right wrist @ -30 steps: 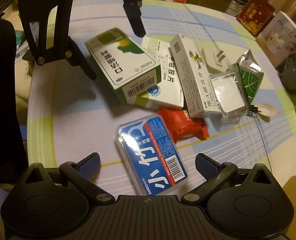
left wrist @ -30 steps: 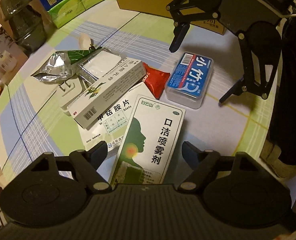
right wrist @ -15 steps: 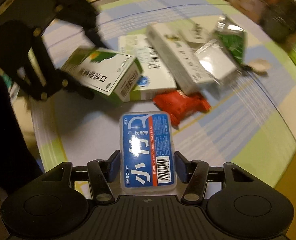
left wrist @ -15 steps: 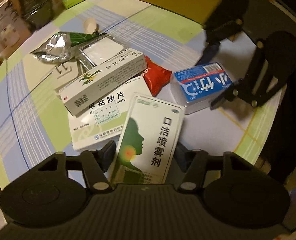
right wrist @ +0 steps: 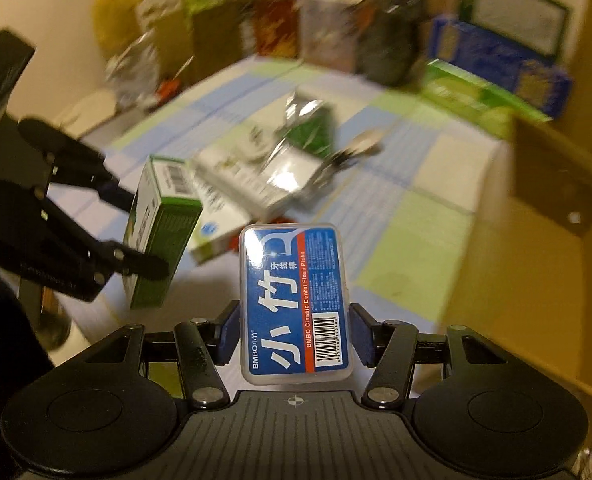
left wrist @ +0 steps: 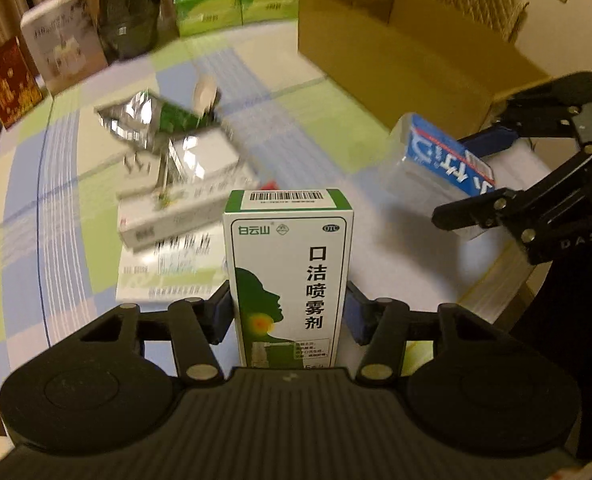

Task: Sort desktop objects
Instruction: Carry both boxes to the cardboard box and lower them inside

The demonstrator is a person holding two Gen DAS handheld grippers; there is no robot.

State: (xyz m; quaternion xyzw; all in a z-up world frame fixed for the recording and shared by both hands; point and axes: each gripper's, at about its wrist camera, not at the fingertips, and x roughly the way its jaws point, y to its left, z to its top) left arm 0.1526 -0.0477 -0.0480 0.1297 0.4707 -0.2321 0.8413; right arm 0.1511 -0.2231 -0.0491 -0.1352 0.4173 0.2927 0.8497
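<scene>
My left gripper (left wrist: 288, 312) is shut on a white and green throat spray box (left wrist: 290, 276), held up above the table. My right gripper (right wrist: 294, 330) is shut on a blue dental floss pick case (right wrist: 296, 300), also lifted. In the left wrist view the floss case (left wrist: 447, 160) hangs at the right in the right gripper (left wrist: 491, 168). In the right wrist view the spray box (right wrist: 160, 232) hangs at the left in the left gripper (right wrist: 136, 228). Medicine boxes (left wrist: 184, 208), a foil packet (left wrist: 148, 116) and a white charger (left wrist: 140, 168) lie blurred on the checked tablecloth (left wrist: 56, 184).
An open cardboard box (left wrist: 407, 52) stands at the table's far right. Green and blue cartons (left wrist: 236, 4), a dark glass jar (left wrist: 128, 12), a white box (left wrist: 64, 48) and a red box (left wrist: 10, 84) line the far edge. A red snack packet (left wrist: 270, 185) peeks behind the spray box.
Both grippers closed on their objects and lifted them off the table: the left raised the spray box, the right raised the floss case. Both views tilted up toward the far side.
</scene>
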